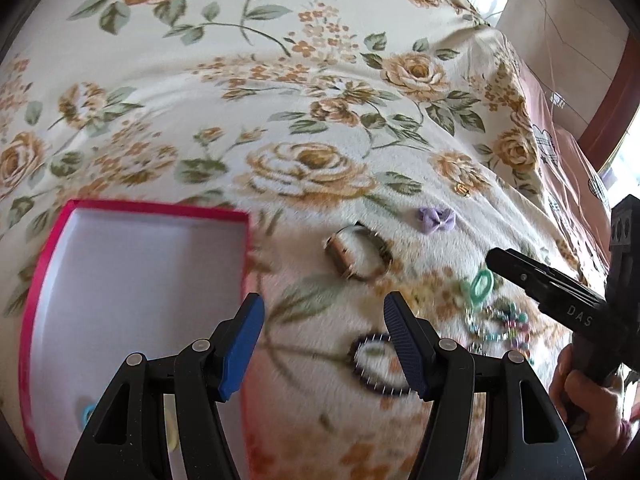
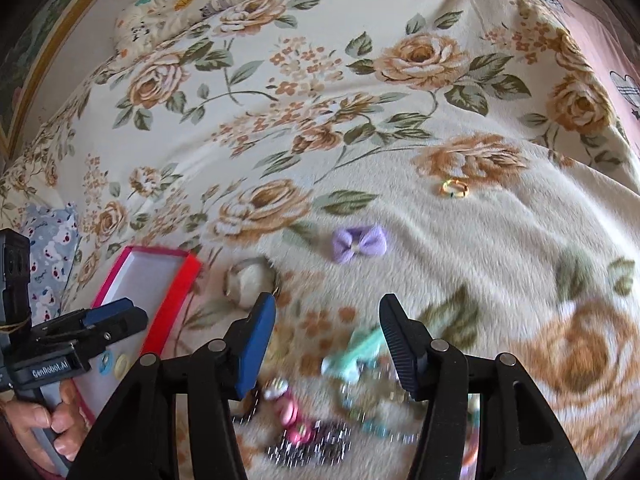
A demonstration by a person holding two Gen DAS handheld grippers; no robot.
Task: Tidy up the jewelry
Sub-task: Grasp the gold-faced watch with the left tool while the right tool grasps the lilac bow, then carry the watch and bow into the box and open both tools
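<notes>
Right wrist view: the right gripper (image 2: pixel 326 346), jaws spread and empty, hangs directly above the jewelry heap (image 2: pixel 344 404) on the bed (image 2: pixel 400 12) (nearer than the left gripper (image 2: pixel 100 320), likewise spread, over the red box (image 2: pixel 168 292)).

Jewelry pieces (image 2: pixel 320 412) lie scattered beside an open pink-rimmed box (image 1: pixel 44 264).

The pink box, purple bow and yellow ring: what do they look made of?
Box: likely cardboard, thin straight pink walls, matte white inside. Bow: soft fabric or knit, matte with pinched folds. Ring: glossy and see-through yellow, so probably plastic or resin, though it is too small to be sure.
</notes>
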